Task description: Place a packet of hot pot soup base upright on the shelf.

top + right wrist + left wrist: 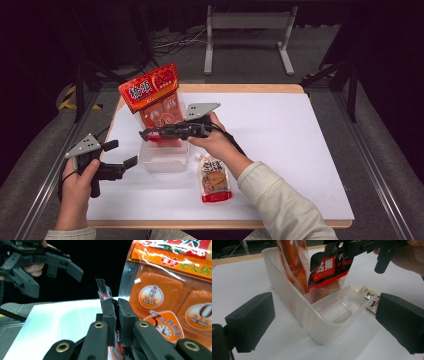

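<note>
A clear plastic container [165,162] with inner dividers [322,322] stands on the white table. A large orange snack packet [152,95] stands upright in its far compartment [294,262]. My right gripper [146,134] is shut on the top edge of a black-and-red packet [329,272], whose lower end sits inside the middle compartment. In the right gripper view the two jaws press together on that edge [103,290], right beside the orange packet [170,295]. My left gripper [122,154] is held open just left of the container, with nothing between its pads [252,320].
A small sauce pouch [215,180] lies flat on the table in front of and to the right of the container [368,296]. The container's near compartment holds nothing. The white sheet [290,145] stretches bare to the right.
</note>
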